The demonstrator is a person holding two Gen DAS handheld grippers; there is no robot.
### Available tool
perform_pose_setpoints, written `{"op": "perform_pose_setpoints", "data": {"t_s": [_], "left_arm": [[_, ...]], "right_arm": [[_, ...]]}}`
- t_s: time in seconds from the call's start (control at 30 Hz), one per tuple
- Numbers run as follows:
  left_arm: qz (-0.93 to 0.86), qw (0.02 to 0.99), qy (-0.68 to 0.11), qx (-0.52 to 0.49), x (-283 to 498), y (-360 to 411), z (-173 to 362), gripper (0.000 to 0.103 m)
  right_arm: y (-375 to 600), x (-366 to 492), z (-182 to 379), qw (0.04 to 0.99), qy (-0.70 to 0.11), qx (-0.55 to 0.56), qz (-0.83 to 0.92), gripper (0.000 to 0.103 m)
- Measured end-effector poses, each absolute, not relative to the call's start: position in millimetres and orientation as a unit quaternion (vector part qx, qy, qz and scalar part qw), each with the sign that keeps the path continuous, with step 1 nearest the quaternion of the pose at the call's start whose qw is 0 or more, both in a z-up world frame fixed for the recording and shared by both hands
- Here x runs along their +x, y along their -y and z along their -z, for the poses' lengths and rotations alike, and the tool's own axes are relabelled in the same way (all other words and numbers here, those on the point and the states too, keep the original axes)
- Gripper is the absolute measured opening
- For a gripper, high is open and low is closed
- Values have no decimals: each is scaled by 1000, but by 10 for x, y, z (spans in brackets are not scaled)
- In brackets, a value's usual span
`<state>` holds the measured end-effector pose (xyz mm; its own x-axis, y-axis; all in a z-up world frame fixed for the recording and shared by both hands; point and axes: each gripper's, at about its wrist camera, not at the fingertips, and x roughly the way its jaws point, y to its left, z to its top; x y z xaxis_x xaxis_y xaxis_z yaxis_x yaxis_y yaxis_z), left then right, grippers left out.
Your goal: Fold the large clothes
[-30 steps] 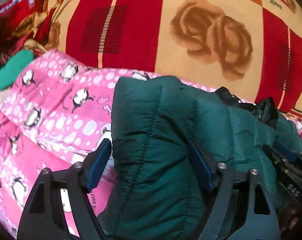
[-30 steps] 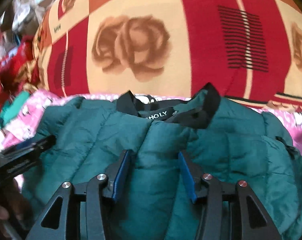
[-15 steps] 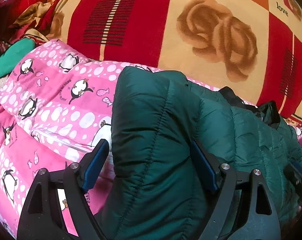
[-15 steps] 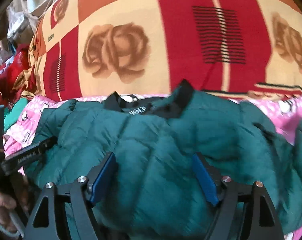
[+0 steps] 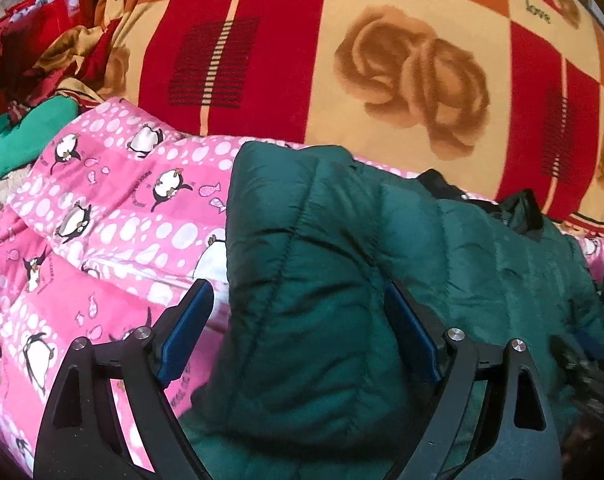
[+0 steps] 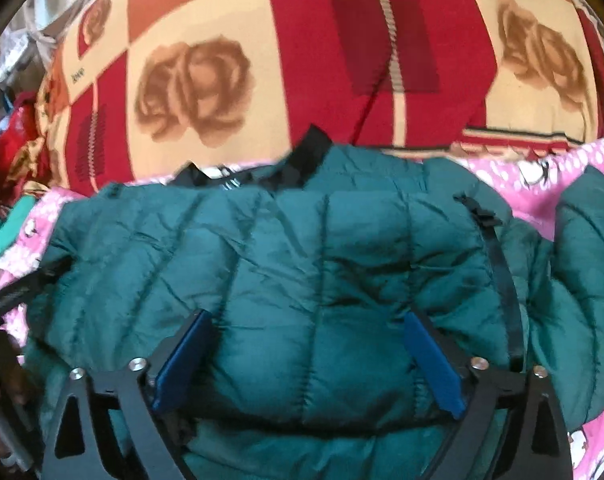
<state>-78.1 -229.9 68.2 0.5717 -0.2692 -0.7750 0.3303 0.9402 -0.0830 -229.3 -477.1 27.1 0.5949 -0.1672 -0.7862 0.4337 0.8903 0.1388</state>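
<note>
A dark green puffer jacket (image 5: 322, 280) with a black collar (image 6: 310, 156) lies on a pink penguin-print quilt (image 5: 101, 216). In the left wrist view my left gripper (image 5: 297, 320) is open wide over the jacket's folded left edge, its jaws on either side of the padded fold. In the right wrist view my right gripper (image 6: 306, 344) is open wide over the middle of the jacket (image 6: 322, 280), below the collar. The left gripper also shows at the left edge of the right wrist view (image 6: 21, 292).
A red, cream and orange rose-print blanket (image 5: 382, 60) fills the background. A bright green garment (image 5: 25, 136) and red cloth (image 5: 41, 32) lie at the far left. A black zipper strip (image 6: 502, 272) runs down the jacket's right side.
My right gripper has opened from a narrower gap to a wide one and drawn back from the collar. My left gripper stays open and has shifted slightly along the jacket's left fold.
</note>
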Motion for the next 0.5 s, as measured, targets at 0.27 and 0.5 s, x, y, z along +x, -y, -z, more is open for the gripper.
{"op": "perform_pose_setpoints", "data": {"t_s": [0.27,0.5], "left_arm": [[196,895,-399,44,-1134,2274,-955,87],[217,891,-397,41,-1393,2281,-1081,87]], "right_arm": [[4709,-2456,-427,878,-414,177,162,97],[4531,-2680,-580,889,-393,160,171,97]]}}
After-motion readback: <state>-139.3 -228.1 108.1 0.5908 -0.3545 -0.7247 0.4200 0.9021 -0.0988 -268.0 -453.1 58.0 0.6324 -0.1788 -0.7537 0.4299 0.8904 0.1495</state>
